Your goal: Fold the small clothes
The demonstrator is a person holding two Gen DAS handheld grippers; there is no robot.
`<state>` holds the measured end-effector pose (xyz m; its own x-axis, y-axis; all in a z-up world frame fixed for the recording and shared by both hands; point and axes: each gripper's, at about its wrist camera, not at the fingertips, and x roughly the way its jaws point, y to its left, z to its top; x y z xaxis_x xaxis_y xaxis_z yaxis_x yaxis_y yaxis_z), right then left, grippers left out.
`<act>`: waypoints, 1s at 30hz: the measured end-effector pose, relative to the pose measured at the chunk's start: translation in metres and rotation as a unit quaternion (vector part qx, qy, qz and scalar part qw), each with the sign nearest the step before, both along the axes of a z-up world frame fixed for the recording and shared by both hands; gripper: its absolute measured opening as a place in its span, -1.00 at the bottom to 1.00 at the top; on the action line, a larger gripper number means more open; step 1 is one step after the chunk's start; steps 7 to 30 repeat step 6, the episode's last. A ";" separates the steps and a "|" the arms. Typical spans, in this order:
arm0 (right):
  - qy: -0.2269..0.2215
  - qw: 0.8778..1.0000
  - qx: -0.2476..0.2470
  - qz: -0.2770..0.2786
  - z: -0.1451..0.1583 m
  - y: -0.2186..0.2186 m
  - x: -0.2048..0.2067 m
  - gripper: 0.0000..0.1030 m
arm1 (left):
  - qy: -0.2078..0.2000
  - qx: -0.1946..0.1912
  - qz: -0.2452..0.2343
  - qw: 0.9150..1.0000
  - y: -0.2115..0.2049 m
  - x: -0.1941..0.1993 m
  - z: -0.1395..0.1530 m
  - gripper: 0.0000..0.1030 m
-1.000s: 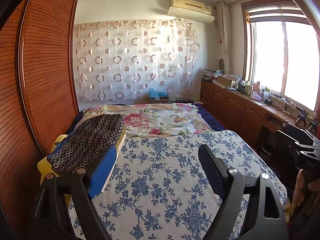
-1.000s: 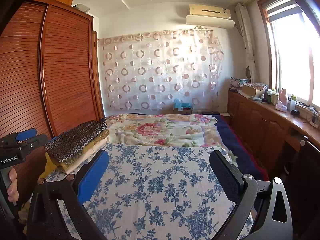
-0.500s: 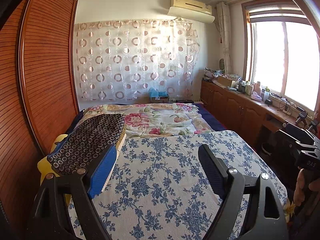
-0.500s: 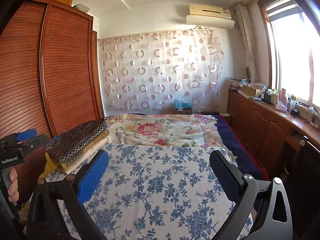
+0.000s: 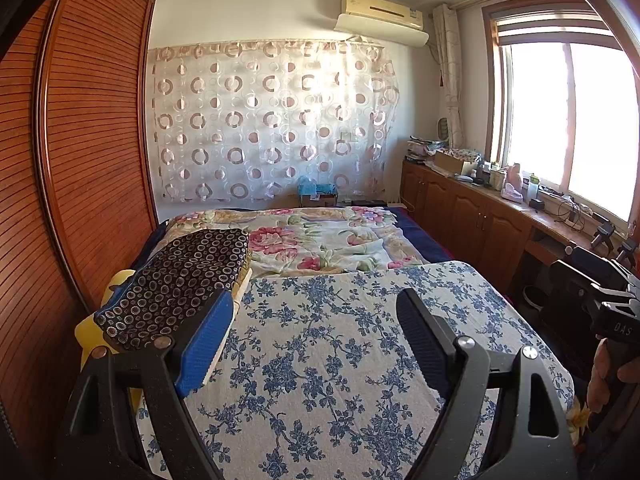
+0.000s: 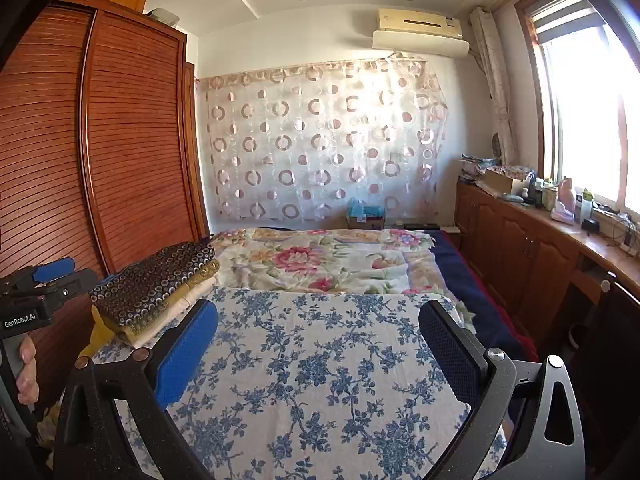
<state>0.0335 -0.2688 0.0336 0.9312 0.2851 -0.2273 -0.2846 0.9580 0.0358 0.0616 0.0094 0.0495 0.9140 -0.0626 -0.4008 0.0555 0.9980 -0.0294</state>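
No garment is in hand; judging by the bare cloth, the step is either between pieces or done. The left gripper and right gripper both gape wide over the blue-flowered cloth, holding nothing. The stack of folded clothes sits at the cloth's far left corner, by the wardrobe: a dark ring-printed piece on top, mustard and cream layers under it, flat and soft. Next would likely be fetching an unfolded piece, though none is visible. The cloth looks thin, smooth cotton.
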 end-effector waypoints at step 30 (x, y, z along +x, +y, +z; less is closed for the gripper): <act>0.001 1.000 0.000 0.000 0.000 -0.001 0.001 0.96 | 0.000 0.001 0.001 1.000 0.000 0.000 0.000 0.64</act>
